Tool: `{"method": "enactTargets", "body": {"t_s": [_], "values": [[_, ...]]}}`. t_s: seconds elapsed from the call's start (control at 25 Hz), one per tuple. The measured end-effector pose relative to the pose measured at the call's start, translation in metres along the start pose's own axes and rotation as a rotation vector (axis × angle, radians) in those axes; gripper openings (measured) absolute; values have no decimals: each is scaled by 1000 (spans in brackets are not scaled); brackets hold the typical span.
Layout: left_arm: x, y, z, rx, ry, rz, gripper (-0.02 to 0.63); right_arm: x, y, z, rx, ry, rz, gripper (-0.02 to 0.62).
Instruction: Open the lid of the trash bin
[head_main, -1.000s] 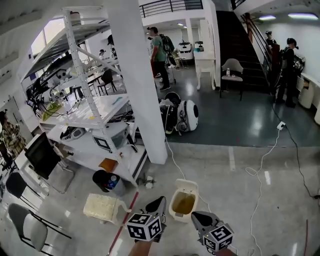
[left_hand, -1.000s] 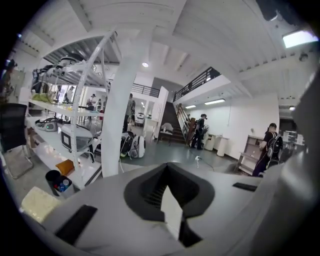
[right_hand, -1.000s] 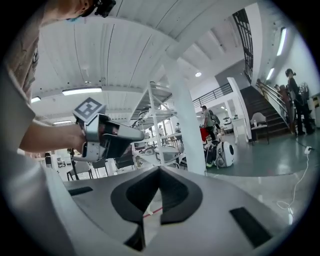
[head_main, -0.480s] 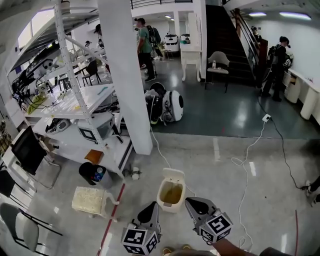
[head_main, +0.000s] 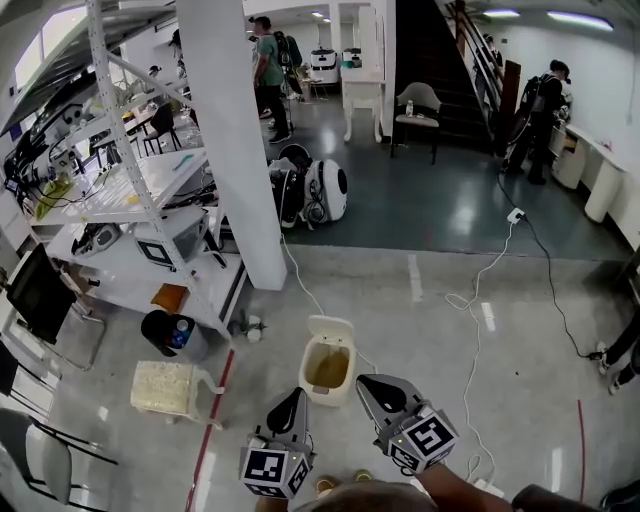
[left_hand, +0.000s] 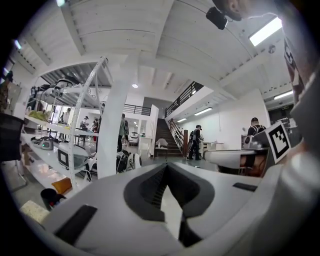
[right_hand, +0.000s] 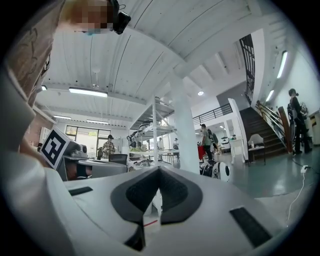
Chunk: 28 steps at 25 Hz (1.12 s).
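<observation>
Fig.: trash bin (head_main: 327, 368) on floor (head_main: 530, 400), lid (head_main: 331, 328) upright as before, just ahead of L claw (head_main: 287, 410) & R claw (head_main: 375, 390), both pressed together, empty; task judged done.

The trash bin (head_main: 330, 328), lower centre, looks like smooth cream plastic. The floor (head_main: 440, 210) is glossy at upper right, matt grey below.

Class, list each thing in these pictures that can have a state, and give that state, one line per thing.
Trash bin lid: open, standing up at the far rim.
Trash bin: uncovered, inside showing.
Left claw: shut, holding nothing.
Right claw: shut, holding nothing.
</observation>
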<state>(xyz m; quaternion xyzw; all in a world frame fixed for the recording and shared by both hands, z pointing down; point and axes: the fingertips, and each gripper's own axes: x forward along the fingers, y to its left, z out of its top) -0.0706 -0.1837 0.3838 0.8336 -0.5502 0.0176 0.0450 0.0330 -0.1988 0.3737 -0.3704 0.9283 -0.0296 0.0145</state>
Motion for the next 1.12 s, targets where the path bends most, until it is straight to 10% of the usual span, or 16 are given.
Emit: {"method": "enactTargets", "body": {"t_s": [1.12], "values": [[2, -10, -3, 12, 3, -21, -9, -1, -5, 19, -56, -43, 7, 14]]}}
